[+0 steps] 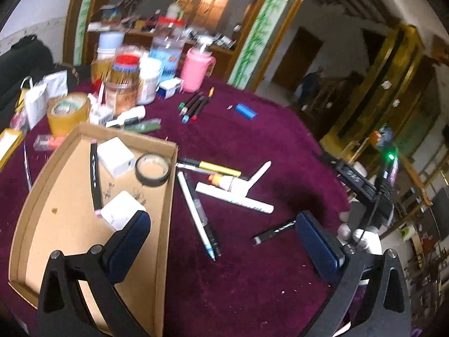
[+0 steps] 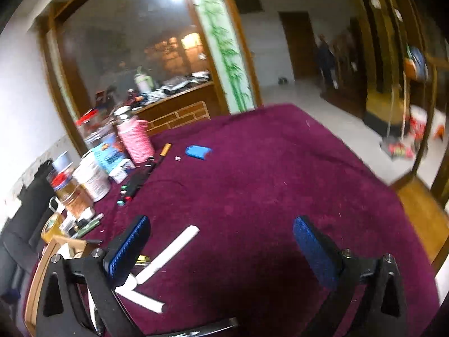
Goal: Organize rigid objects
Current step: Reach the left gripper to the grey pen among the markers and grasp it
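Observation:
A cardboard tray lies on the maroon cloth at the left; it holds two white blocks, a black tape roll and a black pen. My left gripper is open and empty, its left finger over the tray's edge. Between its fingers lie a white pen and a short black pen. A white T-shaped piece and a yellow marker lie beyond. My right gripper is open and empty, just right of the white T-shaped piece.
Jars, a pink mug, a brown tape roll and small boxes crowd the far left. Several markers and a blue case lie farther back. The table edge drops off at the right. The other gripper's body is at the right.

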### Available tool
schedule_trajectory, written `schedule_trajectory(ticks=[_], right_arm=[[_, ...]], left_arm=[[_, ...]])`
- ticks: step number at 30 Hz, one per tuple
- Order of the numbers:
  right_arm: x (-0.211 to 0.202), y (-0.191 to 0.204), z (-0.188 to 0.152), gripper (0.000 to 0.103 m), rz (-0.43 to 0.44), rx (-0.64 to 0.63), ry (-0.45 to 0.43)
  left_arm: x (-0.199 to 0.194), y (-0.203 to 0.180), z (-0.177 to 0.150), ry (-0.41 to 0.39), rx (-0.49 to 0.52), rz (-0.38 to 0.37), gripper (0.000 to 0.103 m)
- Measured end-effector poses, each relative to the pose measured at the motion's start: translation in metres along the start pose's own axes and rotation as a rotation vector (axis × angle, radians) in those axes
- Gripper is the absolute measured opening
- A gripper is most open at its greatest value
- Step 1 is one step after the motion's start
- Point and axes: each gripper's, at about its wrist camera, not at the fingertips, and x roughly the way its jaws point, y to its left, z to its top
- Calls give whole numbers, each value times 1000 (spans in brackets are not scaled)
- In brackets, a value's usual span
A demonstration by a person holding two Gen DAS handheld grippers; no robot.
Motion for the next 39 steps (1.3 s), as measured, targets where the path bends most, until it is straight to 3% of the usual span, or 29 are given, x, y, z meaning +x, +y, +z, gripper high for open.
schedule_trajectory(ticks=[2,3,7,12,14,16,20,21,25,27,30,32,35,39], right_arm=[[11,-9,-10,102,-30,8,60],[14,-11,-10,102,-3,32,88],[12,-11,-11,102,33,31,94],[10,-7,-14,102,55,28,91],[10,-9,-13,102,62,42,93],[11,-10,-13,102,70,58,96],[11,-9,-13,102,60,61,92],[11,-9,-13,102,55,60,92],[13,-9,-13,102,48,58,106],[14,-9,-14,102,44,56,109],[15,-10,-15,102,36,55,113],[16,-11,-15,102,37,59,121],[16,-12,-15,102,25,57,121],[15,-13,-14,102,24,65,116]], left_arm=[[15,4,-1,45,-26,17,103],[26,4,-2,73,-36,36,103],[69,-6,-7,159,-44,53,103],[107,-22,-12,222,14,135,100],[118,-22,-11,233,36,185,87],[134,-19,-10,273,51,218,60],[151,-19,-7,267,120,311,47],[152,-18,-7,261,124,306,46],[141,-13,-13,243,148,303,24],[130,-9,-16,247,128,266,21],[116,-13,-24,261,133,189,0],[111,-23,-33,264,165,152,0],[109,-31,-36,243,184,174,1],[111,-22,-30,219,142,232,21]])
